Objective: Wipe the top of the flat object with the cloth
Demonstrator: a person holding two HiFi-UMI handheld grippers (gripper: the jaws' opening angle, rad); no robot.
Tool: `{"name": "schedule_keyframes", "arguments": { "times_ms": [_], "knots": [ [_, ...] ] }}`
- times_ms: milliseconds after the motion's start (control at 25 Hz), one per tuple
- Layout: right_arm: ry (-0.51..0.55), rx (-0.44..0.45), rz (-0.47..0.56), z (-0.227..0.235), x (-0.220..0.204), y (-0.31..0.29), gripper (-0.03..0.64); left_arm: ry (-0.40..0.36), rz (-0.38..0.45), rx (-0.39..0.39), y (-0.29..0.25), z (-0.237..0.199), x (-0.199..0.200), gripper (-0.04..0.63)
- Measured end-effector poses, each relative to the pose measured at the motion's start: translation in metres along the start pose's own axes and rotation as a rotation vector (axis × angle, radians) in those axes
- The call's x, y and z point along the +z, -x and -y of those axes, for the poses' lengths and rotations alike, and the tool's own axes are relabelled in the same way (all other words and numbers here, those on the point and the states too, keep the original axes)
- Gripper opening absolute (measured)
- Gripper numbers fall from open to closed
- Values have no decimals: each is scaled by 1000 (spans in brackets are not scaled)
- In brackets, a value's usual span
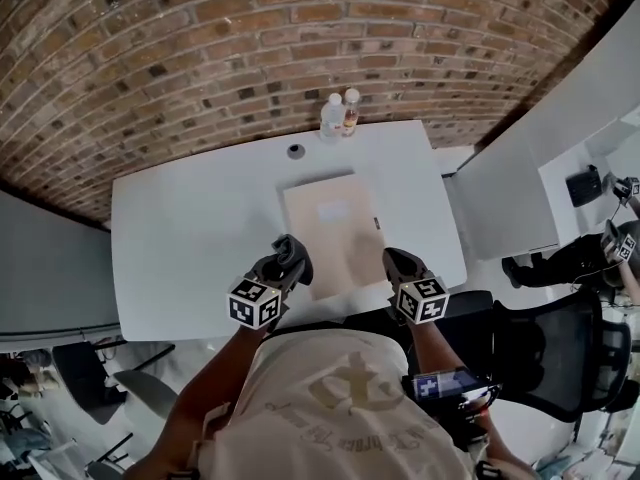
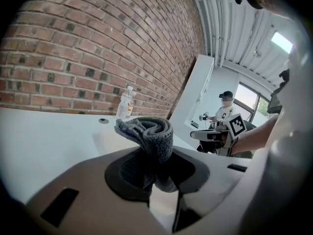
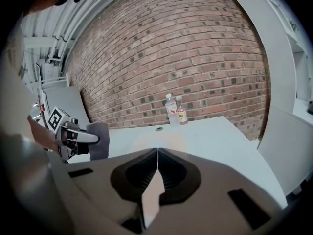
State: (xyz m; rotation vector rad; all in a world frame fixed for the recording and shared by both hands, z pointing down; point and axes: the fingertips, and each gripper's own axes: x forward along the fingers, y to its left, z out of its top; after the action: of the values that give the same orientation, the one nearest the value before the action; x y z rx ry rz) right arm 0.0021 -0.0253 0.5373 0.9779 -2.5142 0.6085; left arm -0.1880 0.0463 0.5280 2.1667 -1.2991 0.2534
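Observation:
A flat beige board [image 1: 333, 230] lies on the white table [image 1: 190, 238], its near end between my two grippers. My left gripper [image 1: 284, 258] hovers at the board's near left corner, shut on a folded grey cloth [image 2: 149, 137] that sticks up out of its jaws; the same cloth [image 3: 99, 140] shows in the right gripper view. My right gripper [image 1: 393, 261] is at the board's near right edge, jaws shut with nothing between them [image 3: 157, 153]. The board [image 3: 161, 140] shows pale ahead of the right jaws.
Two plastic bottles [image 1: 340, 114] stand at the table's far edge against the brick wall. A small round grey cap [image 1: 295, 151] lies near them. A black office chair [image 1: 560, 353] is at my right, and a person [image 2: 222, 116] sits far off.

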Motion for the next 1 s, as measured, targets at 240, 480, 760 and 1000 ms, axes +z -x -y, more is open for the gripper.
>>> {"name": "schedule_keyframes", "arguments": {
  "times_ms": [240, 480, 760, 1000],
  "knots": [
    [0, 5, -24, 20, 4, -18, 21, 31, 10, 80, -4, -26, 11, 107],
    [4, 82, -50, 49, 11, -44, 23, 49, 40, 154, -26, -33, 37, 107],
    [-43, 180, -86, 70, 8, -79, 23, 10, 35, 214, -60, -35, 61, 107],
    [-65, 231, -176, 78, -7, -107, 130, -3, -1, 241, -91, -48, 78, 107]
  ]
}}
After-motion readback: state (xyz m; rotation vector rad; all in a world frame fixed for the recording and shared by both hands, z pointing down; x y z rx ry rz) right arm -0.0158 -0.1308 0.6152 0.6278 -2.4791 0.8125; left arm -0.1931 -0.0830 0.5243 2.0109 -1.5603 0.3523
